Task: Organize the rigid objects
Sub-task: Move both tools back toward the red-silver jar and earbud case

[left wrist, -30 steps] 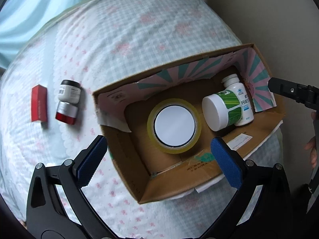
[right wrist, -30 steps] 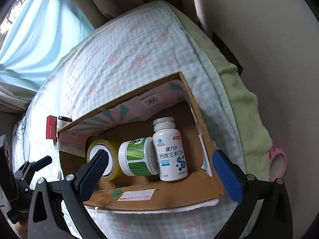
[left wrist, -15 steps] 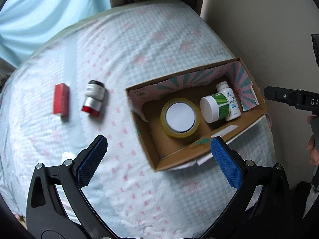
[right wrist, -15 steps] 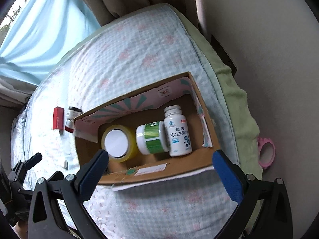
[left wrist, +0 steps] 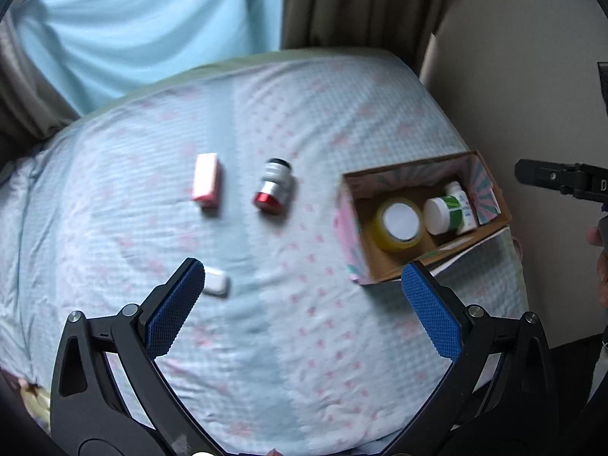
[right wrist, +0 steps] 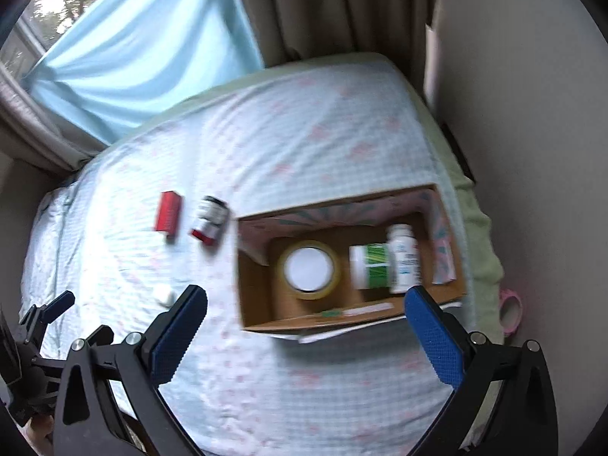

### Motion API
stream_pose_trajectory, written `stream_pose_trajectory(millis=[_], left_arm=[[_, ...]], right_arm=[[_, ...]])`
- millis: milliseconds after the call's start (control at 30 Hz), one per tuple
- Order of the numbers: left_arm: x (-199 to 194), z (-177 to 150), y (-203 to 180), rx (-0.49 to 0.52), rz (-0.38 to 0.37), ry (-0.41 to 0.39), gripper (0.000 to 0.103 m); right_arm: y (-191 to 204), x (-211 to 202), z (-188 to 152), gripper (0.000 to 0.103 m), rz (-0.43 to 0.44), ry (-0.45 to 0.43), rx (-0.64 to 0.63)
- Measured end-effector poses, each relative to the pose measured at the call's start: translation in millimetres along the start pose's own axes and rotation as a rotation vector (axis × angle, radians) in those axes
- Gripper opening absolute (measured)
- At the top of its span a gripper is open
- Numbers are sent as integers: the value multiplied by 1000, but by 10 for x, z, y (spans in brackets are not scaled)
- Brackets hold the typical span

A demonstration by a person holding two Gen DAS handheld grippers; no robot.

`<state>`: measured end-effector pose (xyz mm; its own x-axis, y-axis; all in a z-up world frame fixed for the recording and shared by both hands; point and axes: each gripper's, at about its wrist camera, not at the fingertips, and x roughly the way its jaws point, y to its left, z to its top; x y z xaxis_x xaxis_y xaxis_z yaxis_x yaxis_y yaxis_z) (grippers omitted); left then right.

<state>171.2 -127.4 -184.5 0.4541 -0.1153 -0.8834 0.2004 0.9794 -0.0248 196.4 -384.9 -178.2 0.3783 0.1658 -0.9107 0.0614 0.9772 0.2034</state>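
Observation:
An open cardboard box (left wrist: 494,224) (right wrist: 258,315) lies on the bed and holds a yellow tape roll (left wrist: 399,224) (right wrist: 307,269), a green-labelled jar (left wrist: 444,212) (right wrist: 370,266) and a white bottle (left wrist: 461,199) (right wrist: 404,256). On the bedspread to its left lie a red box (left wrist: 207,182) (right wrist: 168,212), a red-capped silver jar (left wrist: 273,188) (right wrist: 209,220) and a small white object (left wrist: 216,283) (right wrist: 165,294). My left gripper (left wrist: 304,311) is open and empty, high above the bed. My right gripper (right wrist: 307,334) is open and empty above the box's near edge.
The bed has a light blue checked spread (left wrist: 304,342). A blue curtain (left wrist: 152,26) and brown drapes (left wrist: 361,3) hang behind it. A wall (right wrist: 532,114) runs along the right side. A pink tape roll (right wrist: 511,309) lies by the bed's right edge.
Both grippers have pulled up and back from the box, so everything looks smaller. The left view has swung left, bringing the red box, silver jar and small white object toward the middle.

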Motion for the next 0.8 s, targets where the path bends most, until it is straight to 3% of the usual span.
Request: stream_pose_trajectory(millis=[167,400,600,800], left_arm=[[-189,-88,444,-43,28,-23,103],[-155,-226,1004,-89,57,-25,103],[185,-391,1423,-119,73,31,103],[791,-486,1712,-134,67,111,103]], right_arm=[[638,116,-19,103,37,10,-78],[1308,437,88,103,92,37,-128],[1644,856,289,103,120,84,-104],[1734,1381,556,103,134,145,-51]])
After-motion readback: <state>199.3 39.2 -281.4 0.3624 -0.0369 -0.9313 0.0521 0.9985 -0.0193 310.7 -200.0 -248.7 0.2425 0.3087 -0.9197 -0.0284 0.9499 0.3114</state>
